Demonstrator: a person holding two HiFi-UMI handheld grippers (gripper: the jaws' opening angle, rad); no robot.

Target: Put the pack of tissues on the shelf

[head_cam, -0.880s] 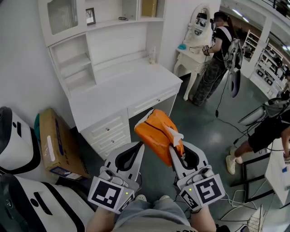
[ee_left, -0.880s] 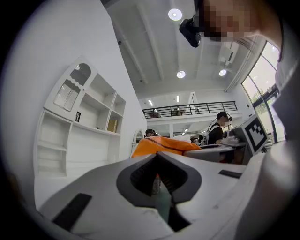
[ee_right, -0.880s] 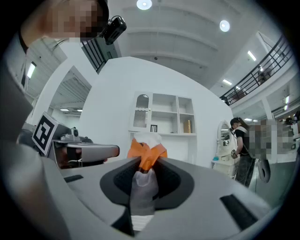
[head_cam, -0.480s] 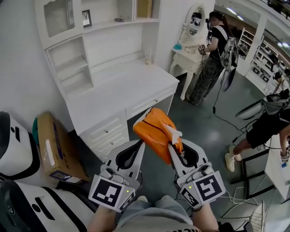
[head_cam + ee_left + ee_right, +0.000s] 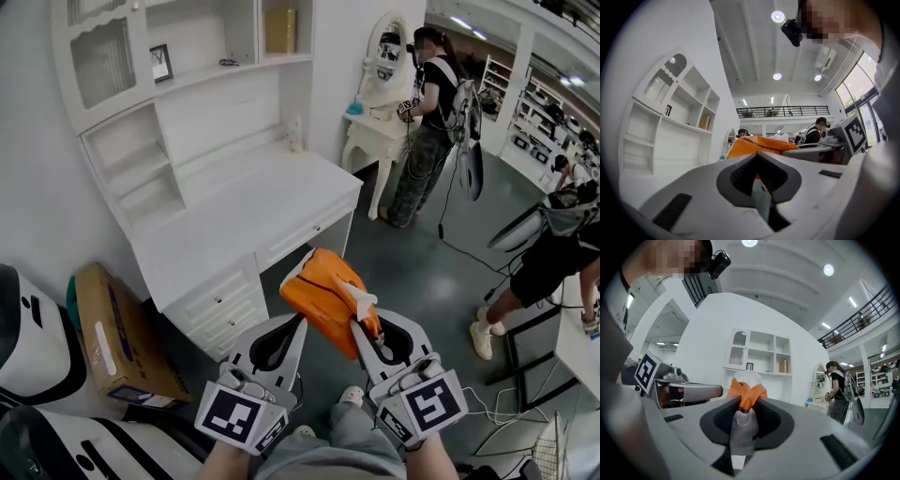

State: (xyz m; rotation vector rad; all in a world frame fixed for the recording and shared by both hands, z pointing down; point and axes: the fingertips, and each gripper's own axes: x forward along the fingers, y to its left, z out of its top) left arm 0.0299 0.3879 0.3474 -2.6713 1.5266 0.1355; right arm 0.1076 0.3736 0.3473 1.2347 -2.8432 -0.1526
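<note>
Since the earlier frames the white bench (image 5: 246, 208) and its shelf unit (image 5: 131, 167) sit a little higher and further right in the head view, with more of the upper shelves showing. Both tongs keep their places low in the picture, and the pack stays in the same grip.

Head view: one pack of tissues (image 5: 324, 292) is held in the air in front of the bench, well short of any shelf. It is a soft, puffy pack in bright orange wrap with a white flap at its near end, and it tilts up and to the left. The right tongs (image 5: 362, 328) clamp its near end. The left tongs (image 5: 296, 322) have their tips brought together with nothing between them, just beside the pack's lower edge. One cardboard box (image 5: 108, 339) leans beside the bench. Two other people are in the room: one person (image 5: 427, 131) at a white dresser, and one at the right edge (image 5: 553, 272).

Left gripper view: the left tongs (image 5: 757, 154) are closed and empty. The orange pack (image 5: 757, 143) rises just beyond the tips, a dark seam running along it. The shelf unit (image 5: 675, 122) stands to the left.

Right gripper view: the right tongs (image 5: 745, 403) pinch the pack (image 5: 749, 391) by a clear plastic tail of the wrap. Orange folds and a white tuft show above the grip, and the shelf unit (image 5: 761, 355) is behind.
</note>
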